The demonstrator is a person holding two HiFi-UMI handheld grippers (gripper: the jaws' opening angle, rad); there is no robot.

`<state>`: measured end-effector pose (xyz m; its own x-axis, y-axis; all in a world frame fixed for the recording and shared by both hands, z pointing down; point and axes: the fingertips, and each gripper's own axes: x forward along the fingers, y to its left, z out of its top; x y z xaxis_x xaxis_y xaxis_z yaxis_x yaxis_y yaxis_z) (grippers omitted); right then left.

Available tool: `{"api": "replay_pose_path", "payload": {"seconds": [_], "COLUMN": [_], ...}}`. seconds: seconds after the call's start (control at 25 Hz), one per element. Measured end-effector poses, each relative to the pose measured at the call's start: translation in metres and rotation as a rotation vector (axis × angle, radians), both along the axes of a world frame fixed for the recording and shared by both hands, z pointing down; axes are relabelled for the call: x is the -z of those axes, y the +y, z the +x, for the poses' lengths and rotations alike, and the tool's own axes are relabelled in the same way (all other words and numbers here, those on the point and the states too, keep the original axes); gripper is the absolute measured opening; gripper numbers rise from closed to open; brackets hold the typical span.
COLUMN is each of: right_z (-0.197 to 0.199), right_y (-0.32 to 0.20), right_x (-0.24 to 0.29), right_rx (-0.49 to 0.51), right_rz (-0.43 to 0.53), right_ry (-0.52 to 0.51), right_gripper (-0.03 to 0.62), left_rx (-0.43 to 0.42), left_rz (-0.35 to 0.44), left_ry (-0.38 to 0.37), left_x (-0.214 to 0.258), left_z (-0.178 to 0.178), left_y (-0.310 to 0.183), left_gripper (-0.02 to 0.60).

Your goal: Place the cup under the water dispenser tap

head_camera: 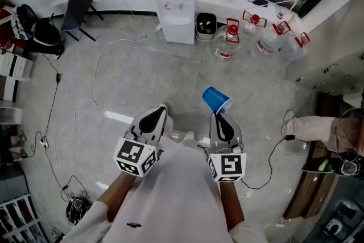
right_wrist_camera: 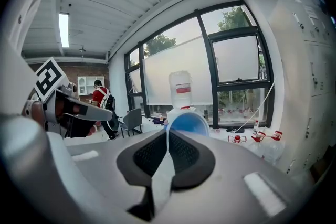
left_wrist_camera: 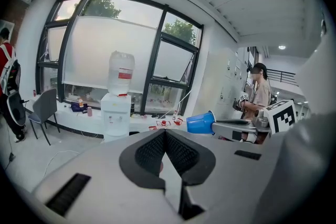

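Two grey hand-held grippers are held side by side, a little apart, above a pale tiled floor (head_camera: pixel 142 74). The right gripper (right_wrist_camera: pixel 168 132) has its black ribbed pads pressed together on the thin wall of a blue plastic cup (right_wrist_camera: pixel 188 122). The cup juts out past the jaw tips, tipped on its side in the air, with its open mouth turned back toward the gripper. The left gripper (left_wrist_camera: pixel 165 132) has its jaws closed against each other with nothing between them.

From the left gripper view, the cup (left_wrist_camera: pixel 200 123) shows off to the right. A white floor-standing water dispenser (head_camera: pixel 175 8), topped by a clear upturned bottle, stands well ahead of both grippers against a window-side counter. The cup is well apart from it. A black bin (head_camera: pixel 206 24) sits just to the right of the dispenser. Several clear water jugs with red handles (head_camera: pixel 228 42) stand farther right on the floor.
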<state>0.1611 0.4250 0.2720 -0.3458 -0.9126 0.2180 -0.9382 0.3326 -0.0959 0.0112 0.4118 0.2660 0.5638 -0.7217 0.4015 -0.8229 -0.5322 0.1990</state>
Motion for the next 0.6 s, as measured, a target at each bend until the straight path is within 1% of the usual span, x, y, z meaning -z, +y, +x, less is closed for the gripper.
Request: {"api": "replay_pose_path", "payload": {"seconds": [0.28, 0.4, 0.6], "right_z": [-0.005, -0.012, -0.028], "right_y": [-0.043, -0.076, -0.146], "right_x": [-0.007, -0.013, -0.018], "right_rx": [-0.004, -0.007, -0.013], "right_rz": [-0.013, -0.023, -0.052], "right_ry": [0.007, 0.016, 0.028], "right_gripper": [0.02, 0.02, 0.02], "left_rx": [0.006, 0.001, -0.023], "left_rz": [-0.018, -0.025, -0.047], "left_ry": [0.022, 0.032, 0.042], "left_x": [-0.007, -0.013, -0.016], "left_z": [-0.008, -0.013, -0.024], "left_y": [-0.043, -0.077, -0.147], "left_gripper": [0.002, 0.002, 0.002]}}
